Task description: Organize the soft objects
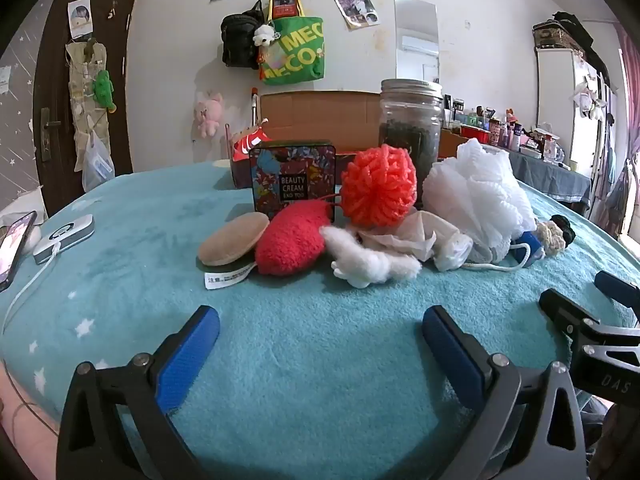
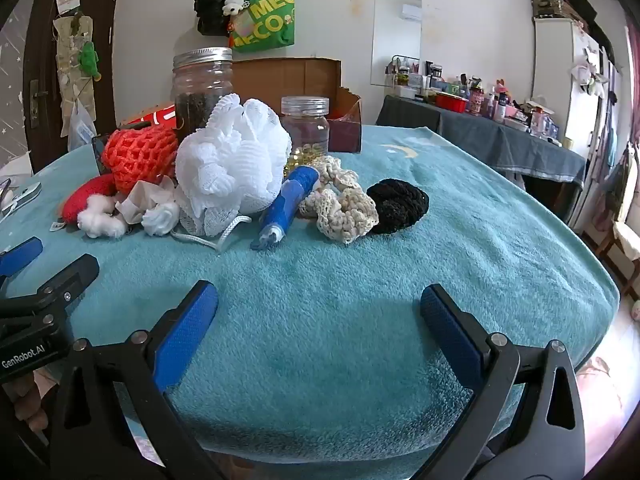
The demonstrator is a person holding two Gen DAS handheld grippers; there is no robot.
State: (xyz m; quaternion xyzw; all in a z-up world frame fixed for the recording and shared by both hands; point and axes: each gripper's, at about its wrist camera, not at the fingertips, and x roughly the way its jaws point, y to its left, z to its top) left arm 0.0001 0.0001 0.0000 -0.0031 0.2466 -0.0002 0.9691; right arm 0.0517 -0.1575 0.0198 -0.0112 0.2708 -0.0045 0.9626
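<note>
Teal fleece surface [image 2: 360,280] — white mesh bath pouf [image 2: 228,160] ahead-left of right gripper [image 2: 320,308]; both grippers wide open, empty — left gripper [image 1: 320,328] nearer red pile.

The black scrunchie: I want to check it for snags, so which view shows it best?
The right wrist view: the black scrunchie lies whole and unobstructed beside the cream scrunchie. The left wrist view shows only a sliver behind the cream one.

On the blanket [image 1: 120,264], a row runs left to right: pad [image 1: 232,240], pouch [image 1: 292,240], pompom [image 1: 378,186], loofah [image 1: 476,196], scrunchies [image 2: 348,200]. Tin [image 1: 292,176] and jar [image 1: 412,120] stand behind. Phone [image 1: 14,244] lies at the left edge.
</note>
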